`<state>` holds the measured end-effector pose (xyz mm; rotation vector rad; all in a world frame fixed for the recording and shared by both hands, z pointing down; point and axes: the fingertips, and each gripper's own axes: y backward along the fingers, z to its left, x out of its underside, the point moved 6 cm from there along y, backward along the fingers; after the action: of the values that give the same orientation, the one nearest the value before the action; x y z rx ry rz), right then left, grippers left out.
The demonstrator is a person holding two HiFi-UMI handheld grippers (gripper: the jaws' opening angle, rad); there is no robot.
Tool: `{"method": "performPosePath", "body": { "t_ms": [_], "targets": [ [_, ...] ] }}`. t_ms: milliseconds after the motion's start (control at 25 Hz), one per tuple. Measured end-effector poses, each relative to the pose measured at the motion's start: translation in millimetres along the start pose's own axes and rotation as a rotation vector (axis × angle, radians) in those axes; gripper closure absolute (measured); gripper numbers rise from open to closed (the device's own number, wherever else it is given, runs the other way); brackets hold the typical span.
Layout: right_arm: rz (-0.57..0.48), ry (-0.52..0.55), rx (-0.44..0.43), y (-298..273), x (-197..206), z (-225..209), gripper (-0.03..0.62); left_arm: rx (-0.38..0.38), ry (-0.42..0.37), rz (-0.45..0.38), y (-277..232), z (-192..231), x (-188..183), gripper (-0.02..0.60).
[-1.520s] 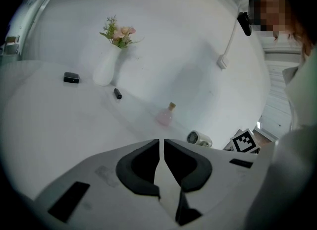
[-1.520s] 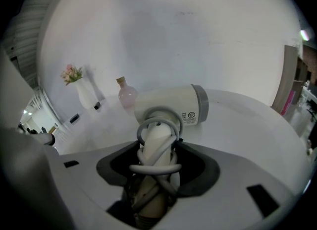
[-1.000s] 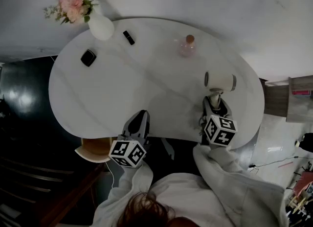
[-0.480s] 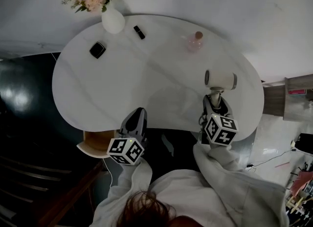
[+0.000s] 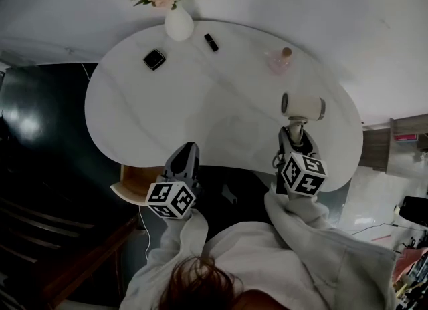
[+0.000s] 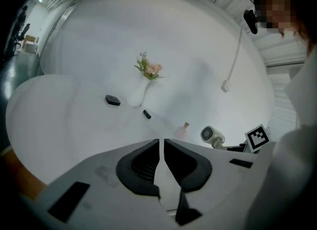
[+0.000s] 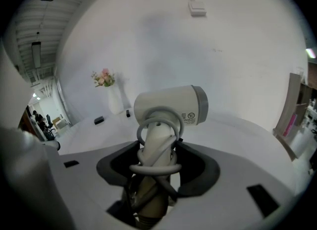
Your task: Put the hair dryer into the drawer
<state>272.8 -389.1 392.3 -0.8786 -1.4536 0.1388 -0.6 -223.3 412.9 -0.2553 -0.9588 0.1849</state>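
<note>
The white hair dryer (image 5: 302, 107) hangs over the table's near right part, nozzle to the right. My right gripper (image 5: 294, 143) is shut on its handle. In the right gripper view the hair dryer (image 7: 171, 106) stands upright between the jaws of the right gripper (image 7: 157, 149), its cord wound round the handle. My left gripper (image 5: 184, 163) hovers at the table's near edge, and in its own view the left gripper (image 6: 161, 142) is shut with nothing in it. A tan wooden drawer (image 5: 137, 182) sticks out from under the table just left of it.
On the white oval table (image 5: 167, 115), towards the back, stand a white vase of pink flowers (image 5: 175, 18), a black compact (image 5: 154, 59), a small black stick (image 5: 211, 43) and a pink bottle (image 5: 281, 60). Dark floor lies to the left.
Both grippers have shifted left along the table's near edge, the right one carrying the hair dryer. The left gripper is now closer to the drawer.
</note>
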Motion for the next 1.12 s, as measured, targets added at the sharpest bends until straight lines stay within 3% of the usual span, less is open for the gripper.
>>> {"method": "performPosePath", "body": {
  "t_ms": [280, 1120],
  "targets": [
    [0.009, 0.027, -0.085, -6.4, -0.8, 33.9, 0.321, -0.049, 0.011, -0.038, 26.4, 11.3, -3.4, 0.545],
    [0.124, 0.261, -0.438, -30.9, 22.9, 199.5, 0.321, -0.376, 0.143, -0.22, 156.6, 87.9, 2.7, 0.545]
  ]
}}
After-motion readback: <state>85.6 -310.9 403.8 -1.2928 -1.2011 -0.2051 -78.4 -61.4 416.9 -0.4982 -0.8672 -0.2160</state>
